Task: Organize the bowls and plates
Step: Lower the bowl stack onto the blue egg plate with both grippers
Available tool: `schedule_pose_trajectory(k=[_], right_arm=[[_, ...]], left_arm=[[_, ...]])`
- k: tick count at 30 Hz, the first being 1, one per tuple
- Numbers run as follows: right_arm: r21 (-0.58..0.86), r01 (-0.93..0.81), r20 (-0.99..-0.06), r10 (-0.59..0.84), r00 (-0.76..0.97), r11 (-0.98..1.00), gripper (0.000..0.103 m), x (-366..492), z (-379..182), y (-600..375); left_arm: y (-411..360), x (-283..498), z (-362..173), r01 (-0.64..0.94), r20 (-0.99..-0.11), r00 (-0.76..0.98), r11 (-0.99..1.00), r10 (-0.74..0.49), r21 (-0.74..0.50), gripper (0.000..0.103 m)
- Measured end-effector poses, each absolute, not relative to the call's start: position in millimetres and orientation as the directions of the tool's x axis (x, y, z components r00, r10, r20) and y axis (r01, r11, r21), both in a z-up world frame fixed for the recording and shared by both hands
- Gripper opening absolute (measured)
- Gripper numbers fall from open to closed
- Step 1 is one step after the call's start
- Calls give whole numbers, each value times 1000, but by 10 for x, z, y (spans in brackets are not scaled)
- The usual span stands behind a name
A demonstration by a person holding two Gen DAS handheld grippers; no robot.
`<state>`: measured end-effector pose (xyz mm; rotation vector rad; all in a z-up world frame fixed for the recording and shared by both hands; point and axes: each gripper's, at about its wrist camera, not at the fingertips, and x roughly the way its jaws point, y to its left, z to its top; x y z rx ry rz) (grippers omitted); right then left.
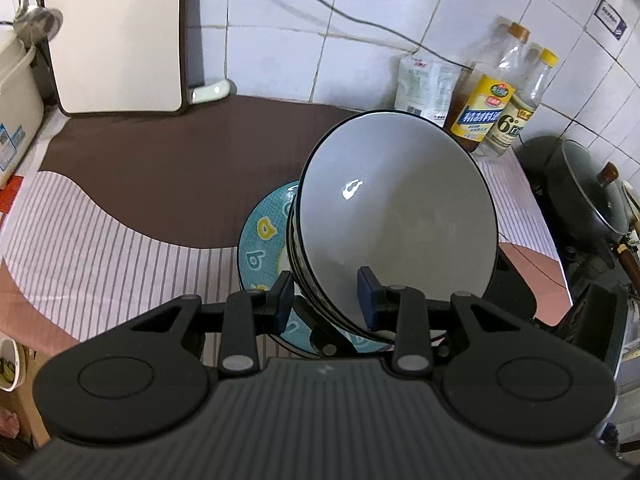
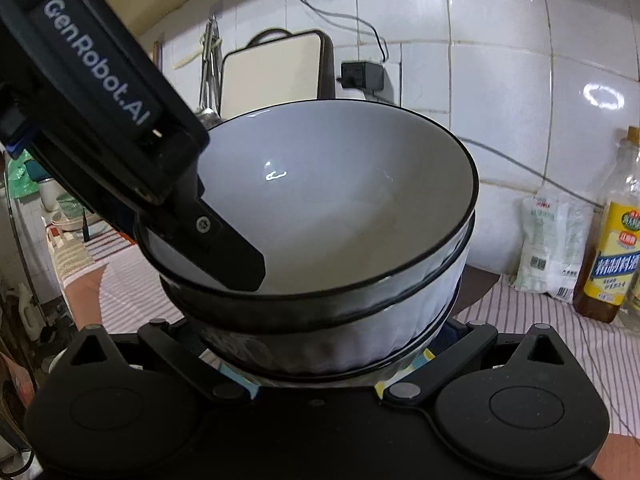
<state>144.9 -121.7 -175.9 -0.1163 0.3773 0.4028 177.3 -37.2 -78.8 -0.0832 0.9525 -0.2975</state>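
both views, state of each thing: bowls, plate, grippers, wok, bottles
bowls: nested stack, tilted, on the plate
plate: flat on the cloth under the bowls
left gripper: jaws astride the top bowl's rim, one inside, one outside
right gripper: fingertips hidden, jaws wide around the stack's base
wok: lid on
bottles: upright, capped

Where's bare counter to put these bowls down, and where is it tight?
Free: the brown mat patch between the cutting board and the teal plate, and the striped cloth left of that plate. Crowded: right side, where the bag, bottles and wok stand. Left tool holds the bowl stack over the plate.
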Motion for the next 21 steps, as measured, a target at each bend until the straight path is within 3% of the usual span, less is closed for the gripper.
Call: schedule_pose_trajectory(k=[21], right_arm=[[22, -288, -525, 256, 812, 957, 103, 1881, -2227, -1271]], left_arm=[[-547, 2351, -1338, 237, -843, 454, 951, -288, -197, 33]])
